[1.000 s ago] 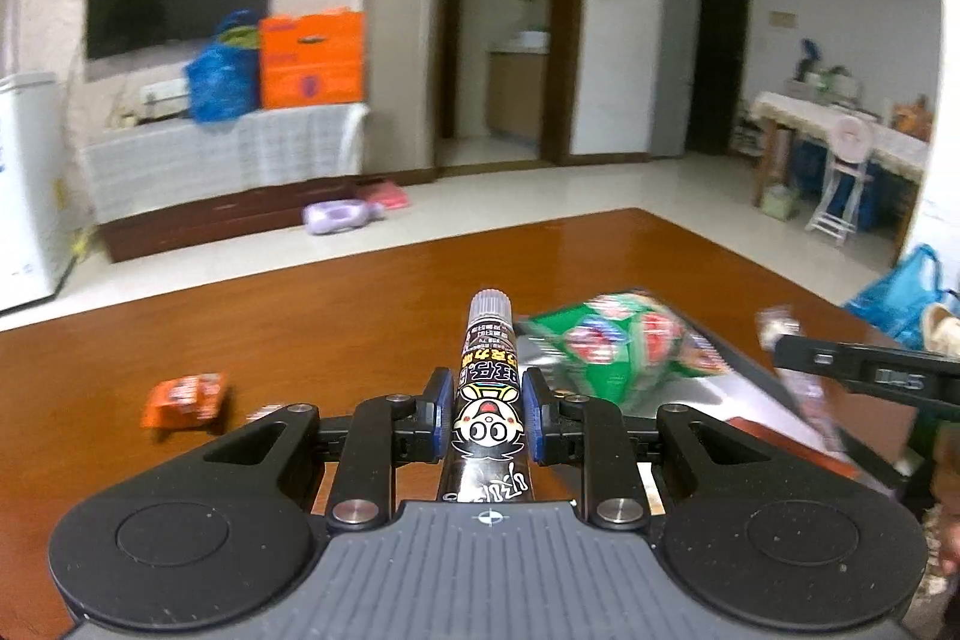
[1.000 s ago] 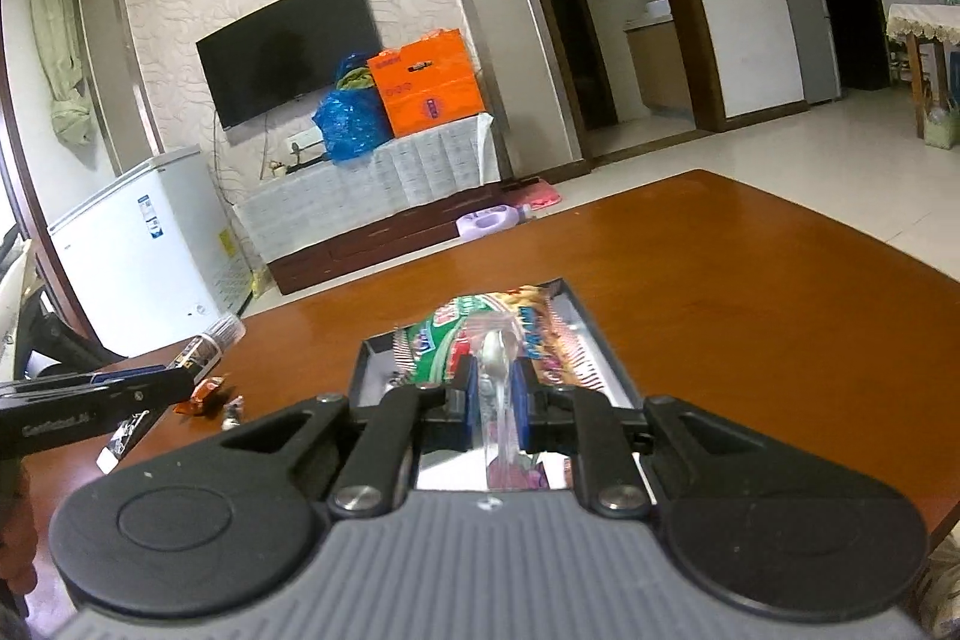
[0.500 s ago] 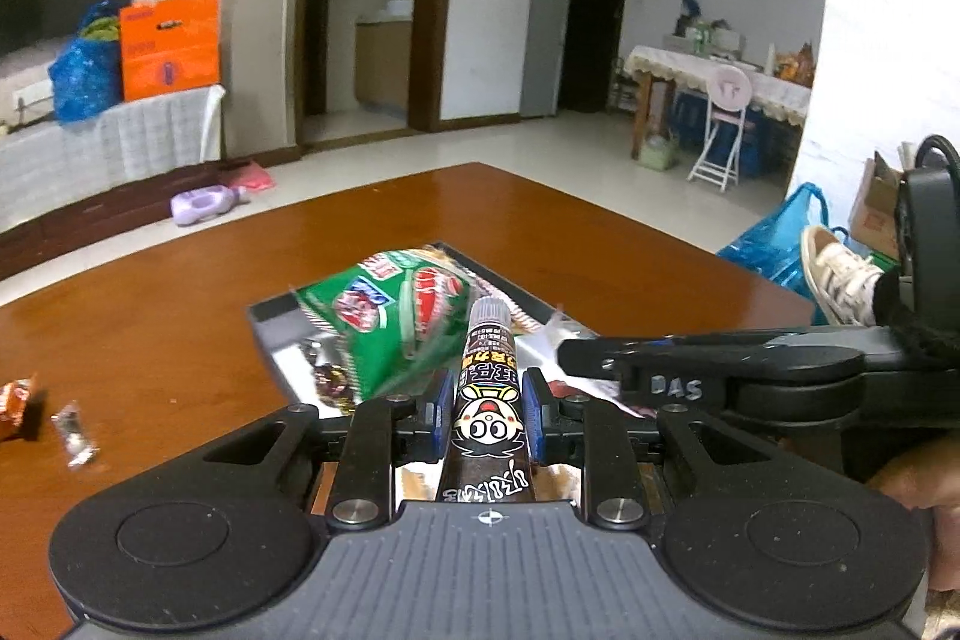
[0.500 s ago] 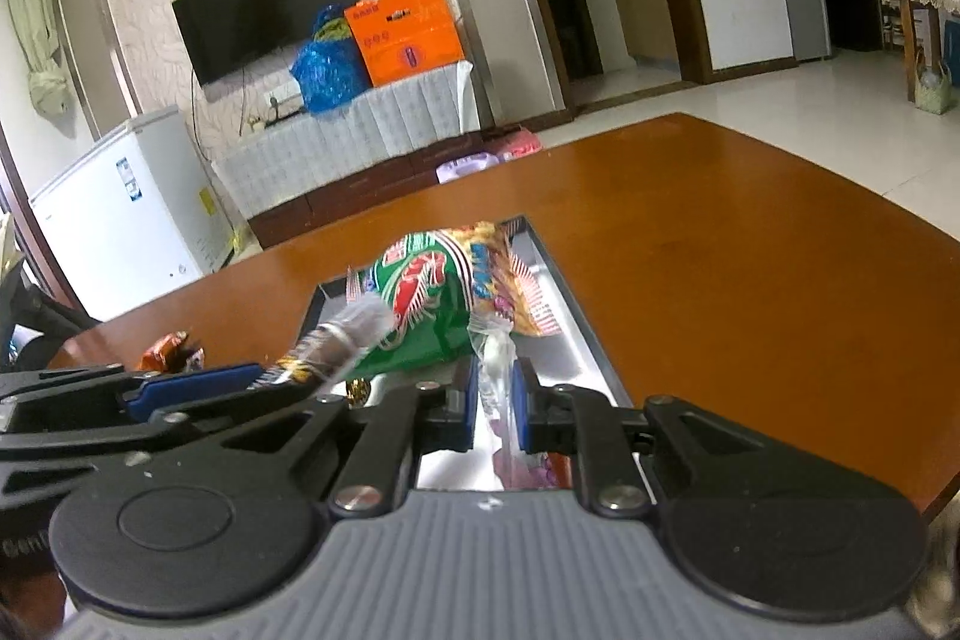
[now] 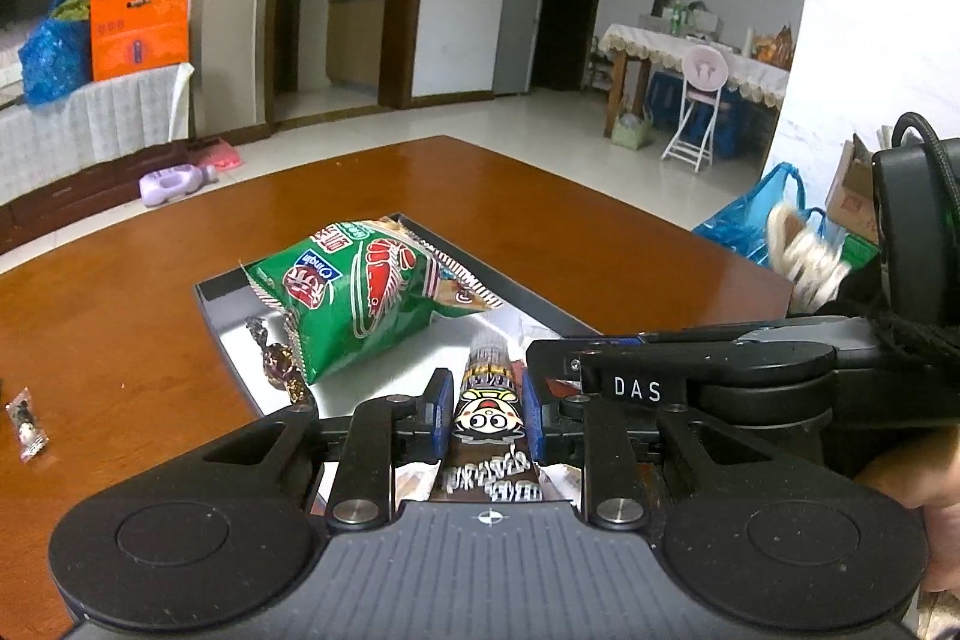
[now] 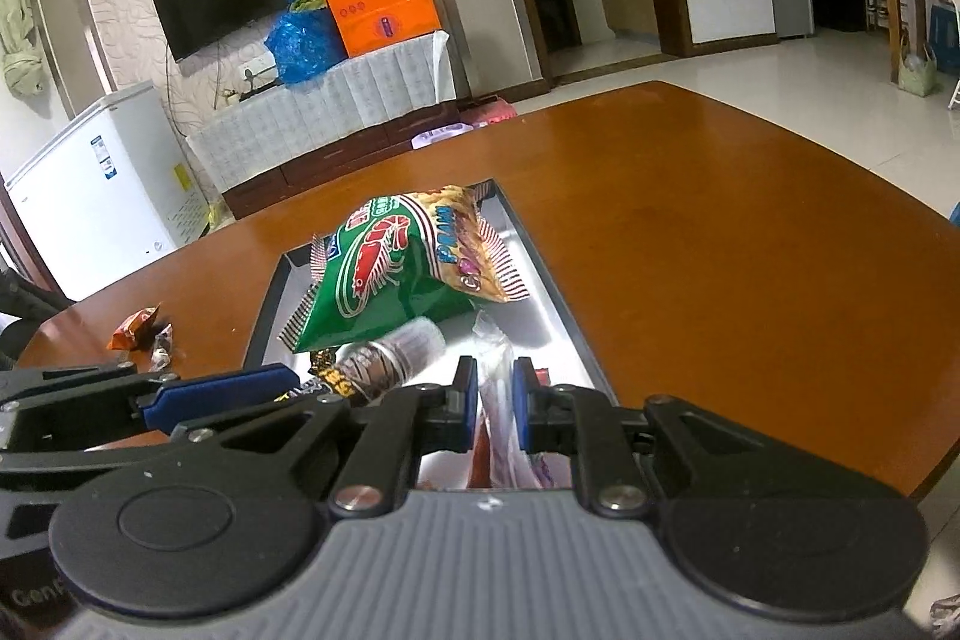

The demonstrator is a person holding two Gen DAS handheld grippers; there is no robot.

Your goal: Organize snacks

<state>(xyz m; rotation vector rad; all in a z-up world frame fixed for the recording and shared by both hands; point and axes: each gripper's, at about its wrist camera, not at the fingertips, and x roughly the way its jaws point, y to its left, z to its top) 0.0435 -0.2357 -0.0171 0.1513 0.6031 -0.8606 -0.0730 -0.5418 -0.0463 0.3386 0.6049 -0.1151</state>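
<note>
My left gripper (image 5: 487, 403) is shut on a brown stick snack (image 5: 489, 388) with a cartoon face, held low over the near end of the metal tray (image 5: 210, 307). In the right wrist view that stick snack (image 6: 390, 358) crosses in from the left. My right gripper (image 6: 495, 400) is shut on a clear plastic snack packet (image 6: 495, 358), also just above the tray (image 6: 561, 304). A green shrimp-cracker bag (image 5: 366, 289) lies in the tray's far half, the same bag (image 6: 396, 280) filling the middle of the right wrist view. A brown wrapped candy (image 5: 279, 361) lies beside it.
On the brown wooden table (image 6: 720, 244), left of the tray, lie an orange snack packet (image 6: 135, 328) and a small wrapped candy (image 5: 24, 424). The right gripper's body (image 5: 750, 376) crosses close in front of the left one. The table's edge runs near on the right.
Both grippers have swung in over the tray and sunk toward it, each still shut on its snack. The left one came from the table's left side, and the two now nearly touch.
</note>
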